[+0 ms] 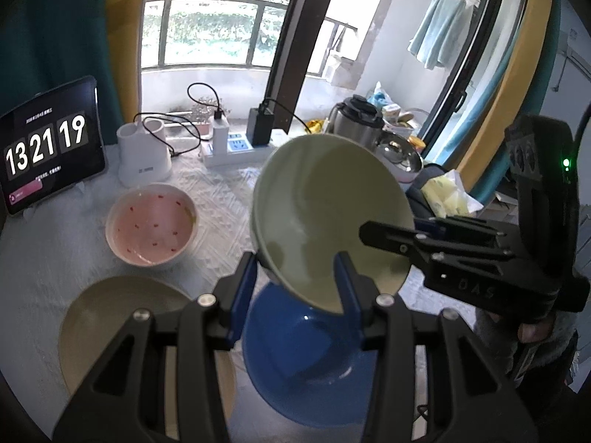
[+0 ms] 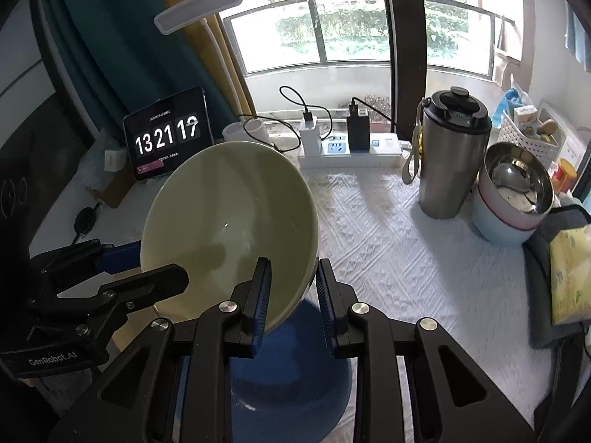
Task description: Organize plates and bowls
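A pale green bowl (image 1: 325, 199) (image 2: 229, 214) hangs tilted above the table, held from two sides. My left gripper (image 1: 295, 258) (image 2: 162, 262) straddles its lower rim, one finger inside and one pad on the outer wall, shut on it. My right gripper (image 2: 293, 262) (image 1: 391, 227) is shut on the rim at the opposite side. Directly below stands a blue bowl (image 1: 306, 361) (image 2: 288, 387) on the white cloth. A beige plate (image 1: 110, 317) lies to its left. Behind the plate stands a pink bowl with red dots (image 1: 151, 225).
Nested steel-lined bowls (image 2: 513, 192) and a steel thermos (image 2: 450, 158) stand at the right. A tablet clock (image 1: 48, 147), a white holder (image 1: 144, 158) and a power strip (image 2: 351, 151) with cables line the back. A tissue pack (image 2: 569, 277) lies on a dark bag.
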Motion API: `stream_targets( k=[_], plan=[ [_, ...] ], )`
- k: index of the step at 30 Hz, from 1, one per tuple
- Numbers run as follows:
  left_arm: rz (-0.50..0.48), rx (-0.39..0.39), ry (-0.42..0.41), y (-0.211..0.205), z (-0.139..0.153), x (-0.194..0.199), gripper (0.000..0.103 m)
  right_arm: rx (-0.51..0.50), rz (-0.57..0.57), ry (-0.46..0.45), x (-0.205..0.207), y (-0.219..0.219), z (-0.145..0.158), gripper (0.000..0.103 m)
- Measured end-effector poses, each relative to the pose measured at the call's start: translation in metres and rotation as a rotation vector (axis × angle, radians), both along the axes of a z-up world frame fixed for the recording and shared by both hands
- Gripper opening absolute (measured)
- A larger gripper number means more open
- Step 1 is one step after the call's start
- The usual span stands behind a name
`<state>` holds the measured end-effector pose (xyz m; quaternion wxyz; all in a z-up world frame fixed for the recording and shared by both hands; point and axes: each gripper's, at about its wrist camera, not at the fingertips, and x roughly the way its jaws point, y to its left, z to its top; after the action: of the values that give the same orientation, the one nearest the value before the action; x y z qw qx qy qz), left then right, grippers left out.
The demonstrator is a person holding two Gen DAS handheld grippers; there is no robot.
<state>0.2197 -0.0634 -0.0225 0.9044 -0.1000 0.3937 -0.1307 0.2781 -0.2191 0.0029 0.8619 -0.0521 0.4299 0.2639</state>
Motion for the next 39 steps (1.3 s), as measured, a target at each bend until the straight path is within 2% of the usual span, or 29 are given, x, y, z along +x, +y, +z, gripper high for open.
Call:
stream_targets(
  k=[17,31,39],
  plan=[
    [-0.023,0.007,0.031,-0.013,-0.018,-0.036,0.044,0.004,-0.019,0.054,-0.04,-0.016,-0.023,0.027],
    [-0.031,0.047,0.081,-0.024,-0.042,-0.044,0.044,-0.014,-0.03,0.138,-0.05,-0.02,-0.055,0.027],
    [-0.064,0.057,0.12,-0.031,-0.057,-0.048,0.044,-0.061,-0.039,0.164,-0.052,-0.023,-0.068,0.027]
  ],
)
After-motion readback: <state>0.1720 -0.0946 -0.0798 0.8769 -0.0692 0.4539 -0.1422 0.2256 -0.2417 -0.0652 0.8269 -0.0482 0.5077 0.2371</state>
